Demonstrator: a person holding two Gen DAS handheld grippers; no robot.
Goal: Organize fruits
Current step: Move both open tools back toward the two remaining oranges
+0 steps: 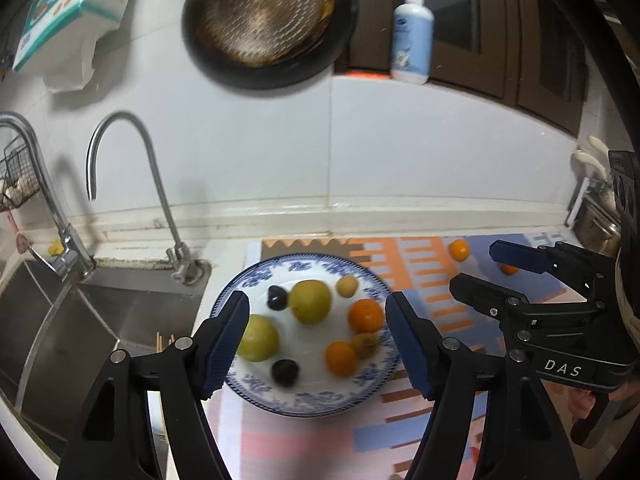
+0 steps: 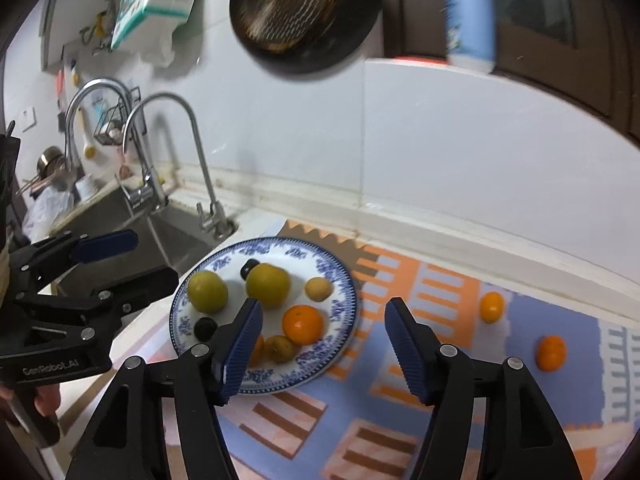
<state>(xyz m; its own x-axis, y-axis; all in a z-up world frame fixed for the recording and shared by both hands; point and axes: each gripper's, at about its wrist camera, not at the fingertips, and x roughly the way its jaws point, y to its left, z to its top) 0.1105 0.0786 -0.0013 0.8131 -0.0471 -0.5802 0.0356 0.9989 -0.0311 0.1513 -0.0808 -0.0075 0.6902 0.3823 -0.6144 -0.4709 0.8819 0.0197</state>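
Observation:
A blue-patterned white plate [image 1: 256,280] [image 2: 340,280] sits on a patterned mat and holds several fruits: two yellow-green ones [image 1: 310,301] [image 2: 267,285], oranges [image 1: 366,315] [image 2: 303,324], small dark ones [image 1: 285,372] and small tan ones [image 2: 318,289]. Two small oranges [image 2: 491,307] [image 2: 551,353] lie on the mat right of the plate. My left gripper [image 1: 318,344] is open and empty above the plate. My right gripper [image 2: 324,346] is open and empty over the plate's right edge; it also shows in the left wrist view [image 1: 476,270].
A steel sink [image 1: 80,320] with two taps [image 1: 120,152] lies left of the plate. The orange, blue and pink mat [image 2: 440,400] covers the counter. A dark pan [image 1: 264,20], a tissue pack [image 1: 72,4] and a pump bottle [image 1: 412,32] are on the back wall and ledge.

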